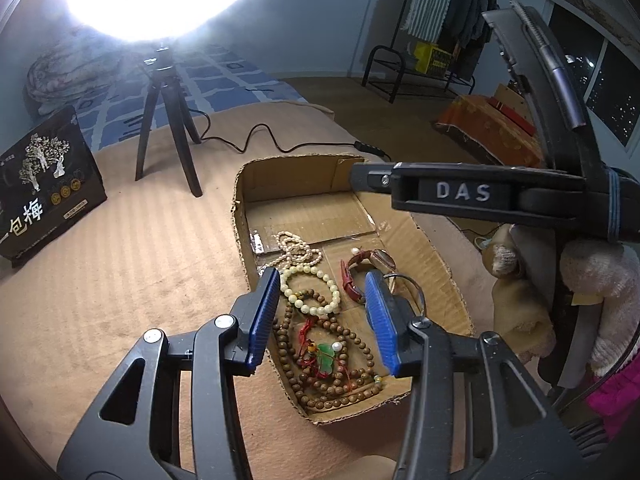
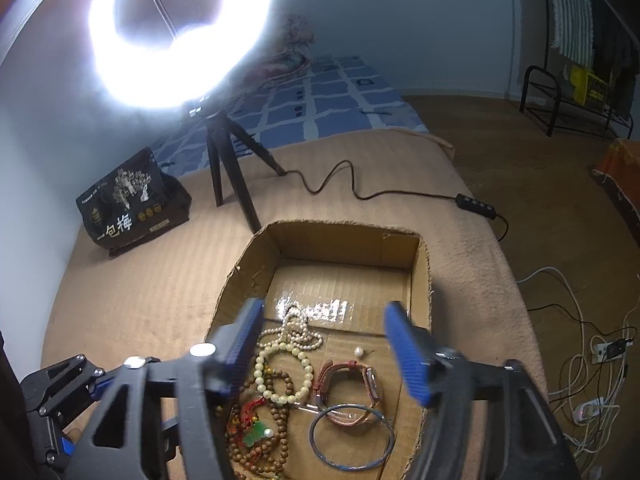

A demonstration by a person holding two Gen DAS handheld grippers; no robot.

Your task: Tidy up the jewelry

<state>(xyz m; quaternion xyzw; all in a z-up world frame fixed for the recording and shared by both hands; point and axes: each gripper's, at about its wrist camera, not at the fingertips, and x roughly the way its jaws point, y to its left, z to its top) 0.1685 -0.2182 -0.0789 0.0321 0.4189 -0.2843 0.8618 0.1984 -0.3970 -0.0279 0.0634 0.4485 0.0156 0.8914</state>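
A shallow cardboard box point(image 1: 432, 256) point(image 2: 344, 252) lies on the tan blanket and holds jewelry: a pearl necklace point(image 1: 296, 250) point(image 2: 298, 328), a pale bead bracelet point(image 1: 316, 290) point(image 2: 280, 376), brown wooden beads point(image 1: 340, 384) point(image 2: 264, 440) with a green pendant point(image 1: 326, 358) point(image 2: 256, 434), a red-strap watch point(image 1: 360, 272) point(image 2: 352, 388), a metal bangle point(image 1: 416, 292) point(image 2: 352, 440) and a loose pearl point(image 2: 359, 353). My left gripper point(image 1: 324, 316) hovers open and empty above the box. My right gripper point(image 2: 332, 352) hovers open and empty above it too; its body point(image 1: 460, 192) crosses the left wrist view.
A ring light on a black tripod point(image 1: 168, 120) point(image 2: 232, 160) stands behind the box, its cable and switch point(image 2: 476, 204) trailing right. A dark printed bag point(image 1: 44, 184) point(image 2: 132, 204) stands at left. Cables and a power strip point(image 2: 592, 380) lie on the floor at right.
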